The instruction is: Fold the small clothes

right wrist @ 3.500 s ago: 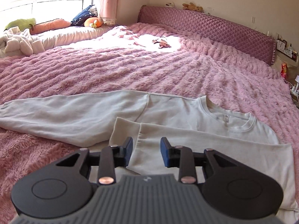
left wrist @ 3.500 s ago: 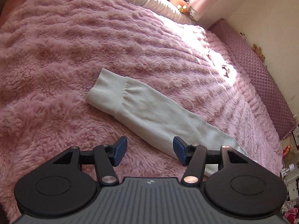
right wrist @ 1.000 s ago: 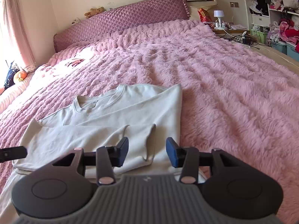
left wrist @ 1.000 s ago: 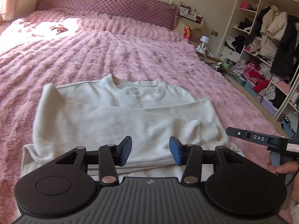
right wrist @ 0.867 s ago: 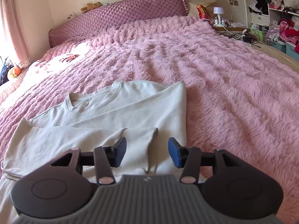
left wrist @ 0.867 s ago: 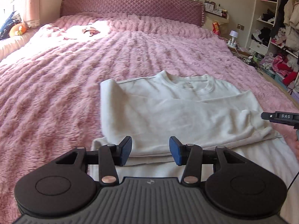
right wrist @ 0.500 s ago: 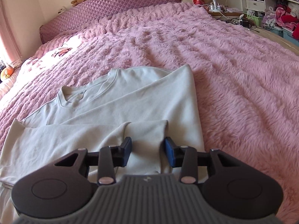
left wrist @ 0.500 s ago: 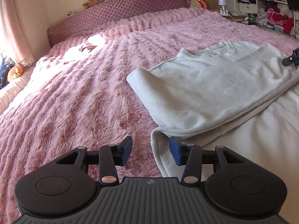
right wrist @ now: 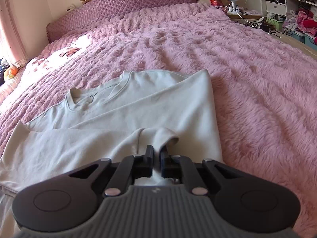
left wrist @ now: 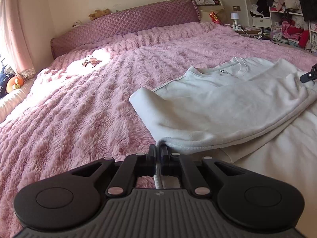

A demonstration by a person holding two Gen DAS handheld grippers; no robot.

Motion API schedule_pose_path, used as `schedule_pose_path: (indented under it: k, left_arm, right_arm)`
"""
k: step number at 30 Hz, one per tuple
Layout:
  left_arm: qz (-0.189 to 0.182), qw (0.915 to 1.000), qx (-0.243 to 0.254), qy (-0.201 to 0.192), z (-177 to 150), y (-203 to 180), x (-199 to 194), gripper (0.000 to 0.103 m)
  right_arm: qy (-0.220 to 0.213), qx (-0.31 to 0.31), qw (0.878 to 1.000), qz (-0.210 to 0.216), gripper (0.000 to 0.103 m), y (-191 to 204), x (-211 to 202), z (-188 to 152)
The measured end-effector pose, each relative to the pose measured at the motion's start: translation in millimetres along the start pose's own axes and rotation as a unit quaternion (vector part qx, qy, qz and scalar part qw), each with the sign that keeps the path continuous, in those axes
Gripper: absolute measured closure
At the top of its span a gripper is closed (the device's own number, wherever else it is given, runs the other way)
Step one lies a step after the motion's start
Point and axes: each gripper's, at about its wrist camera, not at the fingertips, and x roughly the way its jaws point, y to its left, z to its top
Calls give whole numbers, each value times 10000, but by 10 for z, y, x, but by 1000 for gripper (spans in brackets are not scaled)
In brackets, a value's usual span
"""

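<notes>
Presently we find the white sweatshirt (right wrist: 126,117) lying flat on the pink fluffy bedspread (right wrist: 247,69), neckline toward the headboard (right wrist: 126,2), with both sleeves folded across the body. We note the left gripper (left wrist: 158,151) pinched on the sweatshirt (left wrist: 227,107) at its near left edge, where hem and folded sleeve meet; its jaws have just been closing, and a thin strip of cloth shows between them. We note the right gripper (right wrist: 157,152) likewise clamped on a raised fold of cloth beside the cuff (right wrist: 168,136) of the upper sleeve; its jaws have also just been closing, with fabric bunched up between the fingers. Whether each grip takes one layer or several we cannot tell, as the housing hides the cloth below. A black part at the right edge of the left view appears to belong to the other gripper. Beyond the bed stand a small lamp (right wrist: 232,0), a teddy bear (left wrist: 100,12) on the headboard (left wrist: 122,25), and open shelves (left wrist: 281,13) crowded with clothes.
</notes>
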Motion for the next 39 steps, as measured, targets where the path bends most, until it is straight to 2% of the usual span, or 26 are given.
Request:
schedule_pose_path:
  k: [2,5,8,11,13,14,17,21,24,26,28,29,30,31,32,37,39]
  left_arm:
    - [135,9975,-692,-32,-1,106,-53,100]
    - [214,9865,-1608,242,-46,222,-8,100]
    - [352,9752,-2124,510,-140,241,87,100]
    - [487,9729,-2187,572,-184,208,70,100]
    - [615,9765,-1962,641,-175,161,40,103]
    - [666,9765,-1920,720,-204,139,28,103]
    - [479,9710,-2222,745,-253,253,-65,103]
    - [180,9661,-2566,219,-157,399,-331,100]
    - [-233,9656,-2591,-18,10,394,-361,99]
    - [-433,9650,-2587,-66,95,338,-311,92]
    - [-655,9635,-2596,-63,166,249,-204,74]
    - [-672,9632,-2601,-47,182,208,-153,71]
    - [-667,9631,-2608,16,197,166,-90,67]
    - [-675,9623,-2631,126,203,134,-19,64]
    - [-679,9599,-2708,265,189,109,63,64]
    - [-479,9519,-2936,729,25,89,234,65]
    - [-453,9464,-3074,880,-91,99,269,66]
  right_arm:
    - [-188,131,9997,57,103,-6,-127,19]
    - [-500,285,9983,27,103,-24,-373,7]
    - [-385,433,9981,-207,103,-111,-399,-122]
    - [-43,589,9979,-278,103,-220,-279,-307]
    - [-98,703,9971,-285,103,-256,-300,-355]
    - [-155,680,9970,-339,99,-252,-323,-359]
    - [-61,849,9958,-328,79,-291,-379,-333]
    - [-98,1197,9928,32,73,-382,-599,-330]
    - [183,1368,9899,325,72,-407,-634,-373]
    - [313,1441,9888,223,68,-386,-617,-439]
    - [306,1381,9899,52,63,-356,-595,-490]
    - [307,1423,9893,95,64,-361,-577,-517]
    - [327,1466,9885,188,71,-367,-562,-532]
    - [392,1473,9880,253,96,-366,-548,-538]
    - [461,1457,9877,340,100,-352,-540,-538]
    - [260,1170,9926,173,101,-286,-750,-500]
    - [398,1178,9922,112,101,-300,-751,-534]
